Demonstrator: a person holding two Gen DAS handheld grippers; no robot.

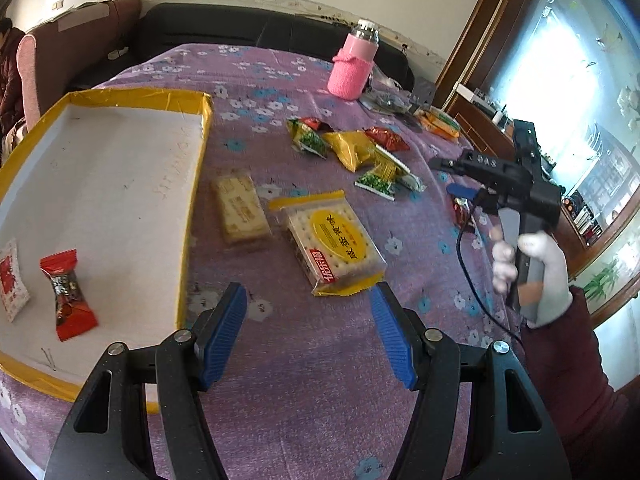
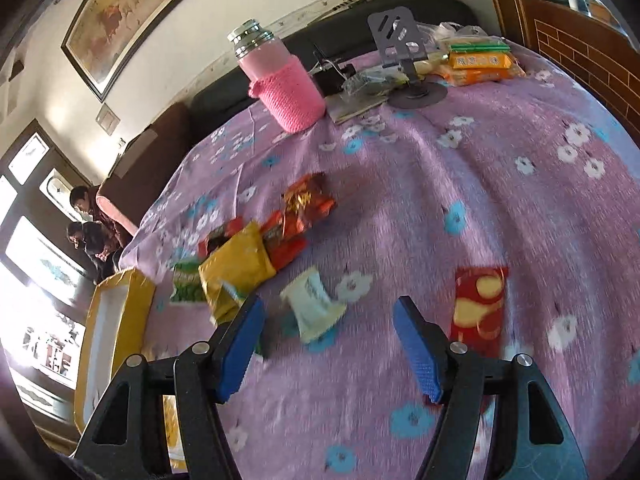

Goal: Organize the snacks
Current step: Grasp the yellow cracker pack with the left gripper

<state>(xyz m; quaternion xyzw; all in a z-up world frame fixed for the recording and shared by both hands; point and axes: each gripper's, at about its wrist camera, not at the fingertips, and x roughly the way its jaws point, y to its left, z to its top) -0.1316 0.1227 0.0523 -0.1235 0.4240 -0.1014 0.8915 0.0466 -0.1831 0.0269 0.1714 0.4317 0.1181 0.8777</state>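
In the left wrist view my left gripper (image 1: 308, 300) stands open over bare cloth, with nothing between its blue pads. Just ahead of it lies a yellow cracker packet (image 1: 334, 242), and a pale biscuit packet (image 1: 240, 210) lies beside that. The yellow-rimmed white box (image 1: 140, 96) on the left holds a red candy (image 1: 68, 296) and a white-red sachet (image 1: 10, 280). My right gripper (image 2: 330, 308) is open and empty above a small whitish packet (image 2: 314, 308). A red-yellow packet (image 2: 478, 308) lies to its right. A yellow packet (image 2: 236, 268), green packet (image 2: 186, 284) and red packets (image 2: 304, 200) are piled ahead.
A pink-sleeved bottle (image 2: 284, 80), a grey phone stand (image 2: 400, 48) and orange biscuit packs (image 2: 476, 64) stand at the far side of the flowered purple tablecloth (image 2: 500, 200). A white-gloved hand (image 1: 532, 272) holds the right gripper (image 1: 448, 178). A dark sofa and people are beyond the table.
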